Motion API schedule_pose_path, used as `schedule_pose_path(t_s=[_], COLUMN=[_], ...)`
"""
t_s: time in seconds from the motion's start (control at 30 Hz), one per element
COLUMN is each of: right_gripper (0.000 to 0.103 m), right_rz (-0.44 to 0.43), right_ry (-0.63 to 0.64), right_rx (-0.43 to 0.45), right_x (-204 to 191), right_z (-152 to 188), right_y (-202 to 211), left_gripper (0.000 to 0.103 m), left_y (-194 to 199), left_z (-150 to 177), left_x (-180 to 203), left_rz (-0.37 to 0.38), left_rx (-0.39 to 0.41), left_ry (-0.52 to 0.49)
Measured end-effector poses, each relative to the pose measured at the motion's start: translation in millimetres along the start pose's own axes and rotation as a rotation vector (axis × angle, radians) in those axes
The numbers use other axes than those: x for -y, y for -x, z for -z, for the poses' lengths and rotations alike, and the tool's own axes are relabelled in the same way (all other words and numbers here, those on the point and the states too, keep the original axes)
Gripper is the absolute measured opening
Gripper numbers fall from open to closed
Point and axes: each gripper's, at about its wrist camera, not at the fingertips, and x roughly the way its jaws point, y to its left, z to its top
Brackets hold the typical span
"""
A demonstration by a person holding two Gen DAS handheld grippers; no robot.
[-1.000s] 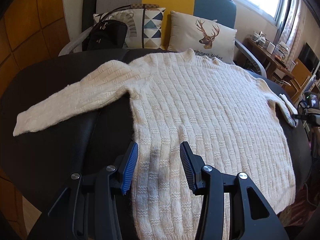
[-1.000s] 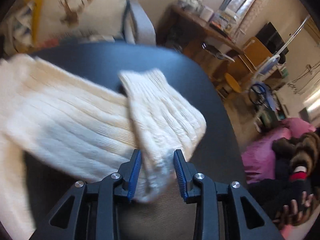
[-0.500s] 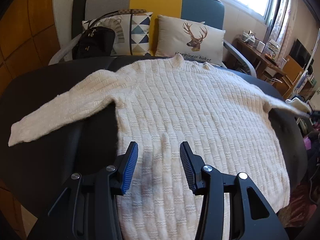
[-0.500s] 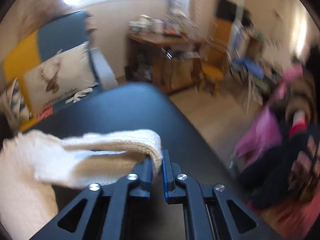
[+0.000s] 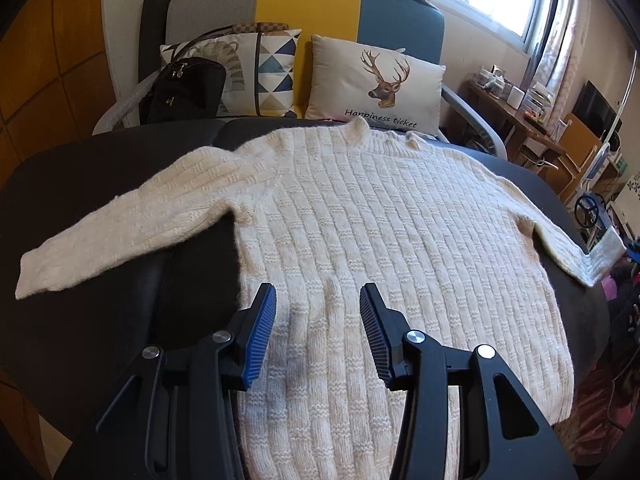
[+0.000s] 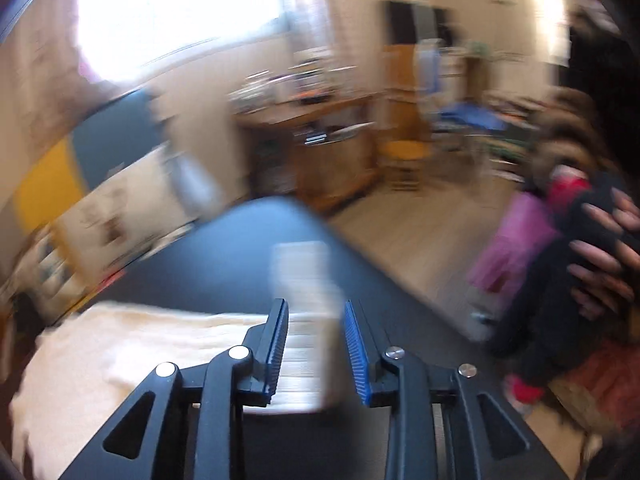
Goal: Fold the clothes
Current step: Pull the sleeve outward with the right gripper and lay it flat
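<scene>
The left gripper is hovering with fingers spread over the sweater lying flat on the tabletop. Only the blurred right view is showing the right gripper, fingers parted around the sleeve cuff.

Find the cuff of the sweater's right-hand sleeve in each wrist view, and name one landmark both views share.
Left wrist: the sleeve cuff lies at the far right edge, on the black table.
Right wrist: the sleeve cuff, blurred, sits low in the centre between the open right tongs.
Shared landmark: the deer pillow, at left in the right view.
</scene>
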Motion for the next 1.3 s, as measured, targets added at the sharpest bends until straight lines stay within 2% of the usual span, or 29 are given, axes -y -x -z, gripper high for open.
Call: schedule_pose_path(t_s=[0.1,0.13,0.3,0.43,0.53,0.57,0.63,0.67,0.73,0.8,0.83,0.87,0.9,0.93,0.97,1.0,1.13,1.23,1.3], right_gripper=[0.032,0.032,0.032,0.032,0.033,0.03,0.0,0.0,0.0,0.0,0.0,0.003,0.013,0.027,0.027,0.028,0.029,0.032,0.035], right_rz=[-0.205,-0.234,-0.223,-0.167,-0.145,-0.132,-0.076,-0.029,0.01,0.05,0.049,0.002,-0.069,-0.2,-0.302,-0.338,-0.342,-0.235,-0.233], right_ry=[0.147,0.186,0.303,0.368,0.426,0.442,0.489,0.519,0.527,0.509,0.479,0.438,0.396,0.357,0.354,0.387,0.519,0.625,0.673], right_rx=[-0.127,-0.171,-0.339,-0.416,-0.399,-0.397,-0.362,-0.333,-0.257,-0.14,-0.116,-0.132,-0.156,-0.206,-0.258,-0.287,-0.384,-0.436,-0.374], right_x=[-60,-80,-136,-145,-150,-152,-159,-164,-170,-172,-170,-166,-163,-161,-163,-170,-197,-211,-215], right_z=[-6,-7,-10,10,14,14,12,8,-10,-37,-49,-56,-62,-61,-57,-49,-14,8,13], right_y=[-42,-62,-152,-177,-176,-175,-173,-172,-161,-140,-135,-134,-134,-136,-138,-140,-155,-176,-174], left_gripper=[0.047,0.047,0.047,0.047,0.047,0.047,0.047,0.047,0.047,0.047,0.047,0.047,0.047,0.047,0.047,0.047,0.047,0.047,0.047], left_y=[-4,-5,1,1,-4,-6,-10,-12,-16,-15,-14,-13,-13,-13,-14,-16,-23,-26,-27], left_z=[-4,-6,-17,-21,-22,-22,-23,-23,-24,-25,-26,-26,-26,-26,-25,-24,-21,-20,-20], left_x=[7,9,19,16,13,13,11,11,9,9,10,9,8,7,5,5,6,7,6], left_rz=[0.003,0.004,0.007,0.011,0.011,0.01,0.01,0.009,0.009,-0.001,-0.007,-0.007,-0.003,0.001,0.006,0.01,0.012,0.008,0.008], left_rx=[-0.002,-0.001,0.031,0.041,0.031,0.027,0.019,0.015,0.007,0.013,0.017,0.02,0.023,0.024,0.023,0.017,-0.005,-0.016,-0.02], left_ry=[-0.009,-0.016,-0.053,-0.05,-0.04,-0.037,-0.03,-0.027,-0.02,-0.025,-0.028,-0.023,-0.015,-0.009,0.001,0.007,0.01,0.007,0.009])
